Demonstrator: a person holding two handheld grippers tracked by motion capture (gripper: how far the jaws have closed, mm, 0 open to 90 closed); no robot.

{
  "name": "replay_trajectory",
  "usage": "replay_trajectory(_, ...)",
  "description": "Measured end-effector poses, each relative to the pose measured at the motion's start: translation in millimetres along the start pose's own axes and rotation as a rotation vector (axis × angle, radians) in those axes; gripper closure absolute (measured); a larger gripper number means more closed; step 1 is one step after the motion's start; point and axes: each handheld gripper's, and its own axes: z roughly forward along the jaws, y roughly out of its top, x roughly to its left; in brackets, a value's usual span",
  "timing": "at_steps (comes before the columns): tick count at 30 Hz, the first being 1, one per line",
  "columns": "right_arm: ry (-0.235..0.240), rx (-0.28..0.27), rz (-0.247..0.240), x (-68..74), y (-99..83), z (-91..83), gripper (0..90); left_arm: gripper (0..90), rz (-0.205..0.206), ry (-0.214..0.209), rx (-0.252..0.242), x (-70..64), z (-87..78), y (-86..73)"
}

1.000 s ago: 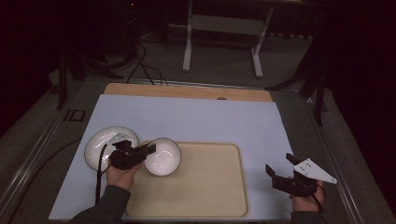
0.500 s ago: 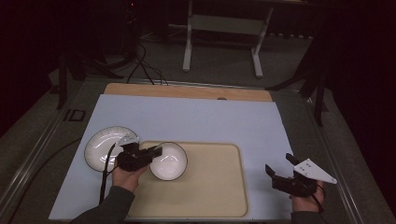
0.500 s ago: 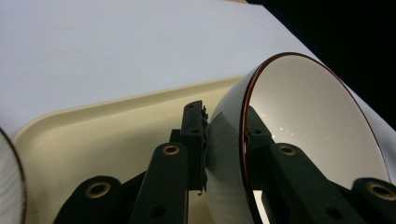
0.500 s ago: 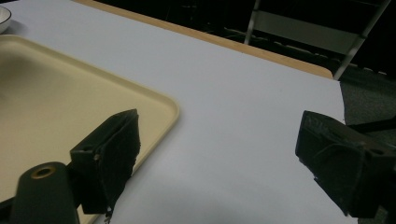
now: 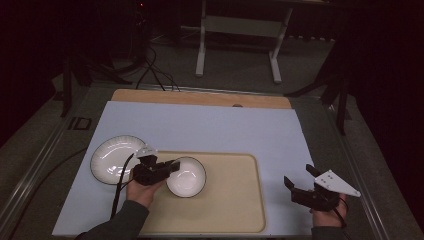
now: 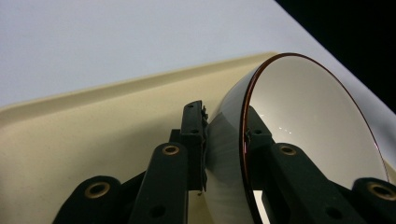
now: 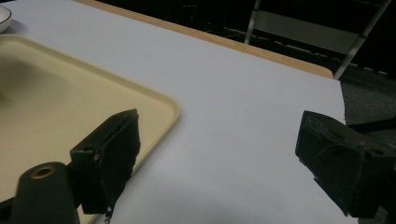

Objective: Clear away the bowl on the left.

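1. Pale blue matting covers my surface (image 5: 225,130), with a wooden strip along its far edge and dark floor beyond.
2. My white bowl (image 5: 186,176) sits over the cream tray (image 5: 235,200), at the tray's left end, and looks slightly tilted.
3. My left claw (image 5: 170,167) is clamped on the bowl's rim nearest the tray's left edge; in the left gripper view one jaw presses the outer wall, the other the inside.
4. Left of the tray lies a white plate (image 5: 112,159) with a dark rim, just beside my left hand.
5. My right claw (image 5: 300,187) rests well right of the tray, jaws spread wide and holding nothing.
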Motion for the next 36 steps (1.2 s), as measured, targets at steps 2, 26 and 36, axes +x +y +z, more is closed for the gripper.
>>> replay_trajectory(2, 0.0, -0.001, 0.0, 0.0, 0.0, 0.0, 13.6, 76.9, 0.004, 0.002, 0.019, -1.1, 3.4, -1.1)
replay_trajectory(26, 0.001, -0.002, 0.001, 0.0, -0.1, -0.6, 13.6, 75.5, -0.033, 0.059, 0.136, 0.1, 27.7, -10.8)
replay_trajectory(36, -0.001, -0.004, 0.003, 0.2, 0.0, -1.3, 13.6, 57.1, -0.071, 0.067, 0.065, 6.3, 17.3, -5.6)
